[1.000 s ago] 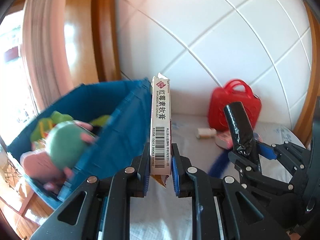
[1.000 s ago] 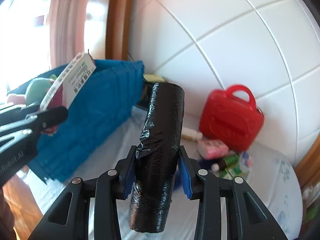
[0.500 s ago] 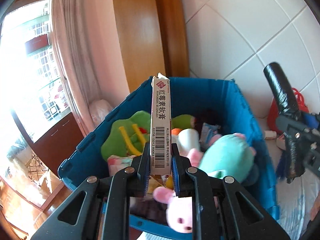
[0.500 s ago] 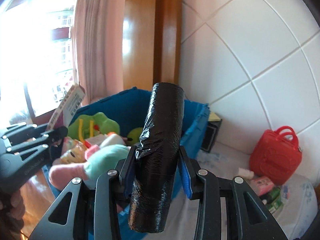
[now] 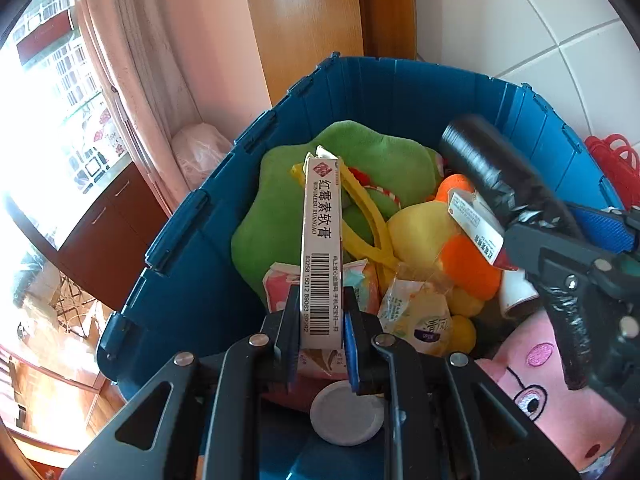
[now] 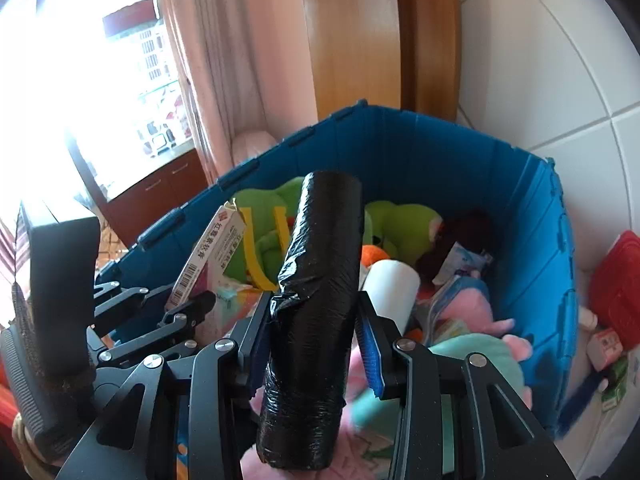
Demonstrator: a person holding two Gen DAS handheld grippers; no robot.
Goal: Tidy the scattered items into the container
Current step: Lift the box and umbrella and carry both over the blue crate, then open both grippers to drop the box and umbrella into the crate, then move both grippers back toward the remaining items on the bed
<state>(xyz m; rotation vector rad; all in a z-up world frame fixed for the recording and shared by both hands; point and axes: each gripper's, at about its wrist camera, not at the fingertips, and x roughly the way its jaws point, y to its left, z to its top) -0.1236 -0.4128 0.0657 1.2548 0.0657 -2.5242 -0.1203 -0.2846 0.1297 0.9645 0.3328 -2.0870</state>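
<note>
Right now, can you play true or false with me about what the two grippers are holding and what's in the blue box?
1. The left gripper holds a thin white medicine box. True.
2. The right gripper is empty. False: it is shut on a black roll.
3. The blue bin already holds plush toys. True.
4. The medicine box lies flat in the bin. False: it stands upright in the gripper, above the toys.

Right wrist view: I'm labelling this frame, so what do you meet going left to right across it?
left gripper → ointment box → black bag roll → white bottle → blue bin's right wall → red case
</note>
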